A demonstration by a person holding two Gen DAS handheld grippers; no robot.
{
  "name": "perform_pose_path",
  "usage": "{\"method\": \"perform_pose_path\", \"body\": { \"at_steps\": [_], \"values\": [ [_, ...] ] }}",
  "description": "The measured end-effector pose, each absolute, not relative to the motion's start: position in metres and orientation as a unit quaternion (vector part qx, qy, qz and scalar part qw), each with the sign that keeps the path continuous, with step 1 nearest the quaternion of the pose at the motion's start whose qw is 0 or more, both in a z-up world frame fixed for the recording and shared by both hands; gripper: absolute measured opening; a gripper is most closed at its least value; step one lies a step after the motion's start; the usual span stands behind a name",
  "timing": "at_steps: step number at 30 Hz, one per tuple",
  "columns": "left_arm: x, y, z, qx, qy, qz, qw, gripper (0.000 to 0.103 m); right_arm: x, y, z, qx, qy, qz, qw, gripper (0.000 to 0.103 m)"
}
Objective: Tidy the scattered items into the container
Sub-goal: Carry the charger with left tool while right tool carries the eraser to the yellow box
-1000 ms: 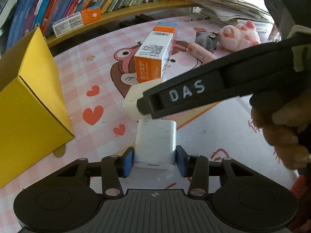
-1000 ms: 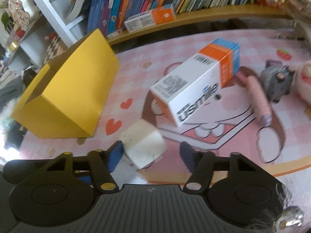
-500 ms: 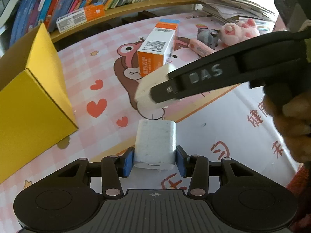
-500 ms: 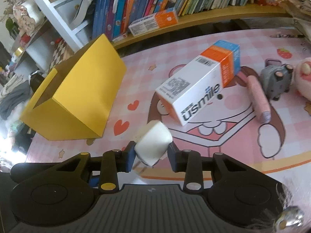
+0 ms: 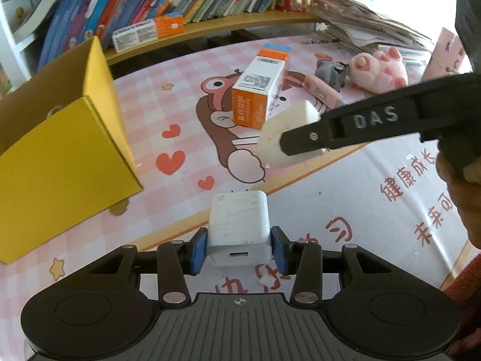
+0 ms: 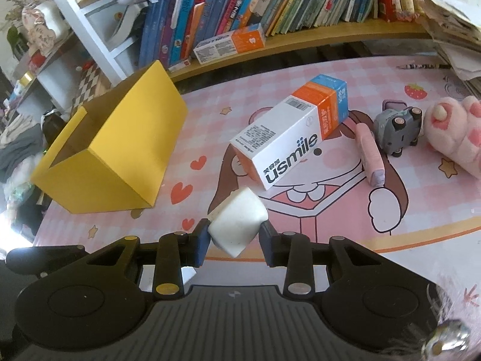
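My left gripper [image 5: 239,245] is shut on a white USB charger block [image 5: 237,225], lifted off the pink table mat [image 5: 168,216]. My right gripper [image 6: 234,237] is shut on a second white charger block [image 6: 239,221], held tilted above the mat; the left wrist view shows this block [image 5: 288,129] behind the right gripper's black finger [image 5: 360,126]. The open yellow box [image 5: 54,147] [image 6: 114,150] stands at the left. On the mat lie an orange, white and blue usmile carton [image 6: 294,129] [image 5: 260,90], a pink tube [image 6: 371,153], a grey toy [image 6: 396,126] and a pink plush [image 6: 454,132].
A low wooden shelf [image 6: 300,36] packed with books runs along the back, with a toothpaste carton [image 6: 231,43] on it. A stack of papers [image 5: 366,27] sits at the back right. A person's hand [image 5: 460,192] holds the right gripper at the right edge.
The right gripper shut on the white block and lifted it off the mat. Both grippers have risen a little with their blocks; the left one's grip is unchanged.
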State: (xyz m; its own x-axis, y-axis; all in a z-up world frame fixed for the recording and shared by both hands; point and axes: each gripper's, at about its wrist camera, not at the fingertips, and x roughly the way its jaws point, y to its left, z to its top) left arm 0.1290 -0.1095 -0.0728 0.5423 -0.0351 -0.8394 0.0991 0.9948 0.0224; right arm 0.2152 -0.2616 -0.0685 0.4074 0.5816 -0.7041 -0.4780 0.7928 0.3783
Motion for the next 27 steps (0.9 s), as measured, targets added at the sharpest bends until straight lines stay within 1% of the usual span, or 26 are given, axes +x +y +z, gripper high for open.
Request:
{"method": "perform_pose_path", "body": {
  "at_steps": [27],
  "values": [
    [0.086,-0.09,-0.054,-0.031,0.432,0.014,0.901,0.042,0.177,-0.267,-0.057,0.001,0.446,0.33,0.832,0.033]
  ]
}}
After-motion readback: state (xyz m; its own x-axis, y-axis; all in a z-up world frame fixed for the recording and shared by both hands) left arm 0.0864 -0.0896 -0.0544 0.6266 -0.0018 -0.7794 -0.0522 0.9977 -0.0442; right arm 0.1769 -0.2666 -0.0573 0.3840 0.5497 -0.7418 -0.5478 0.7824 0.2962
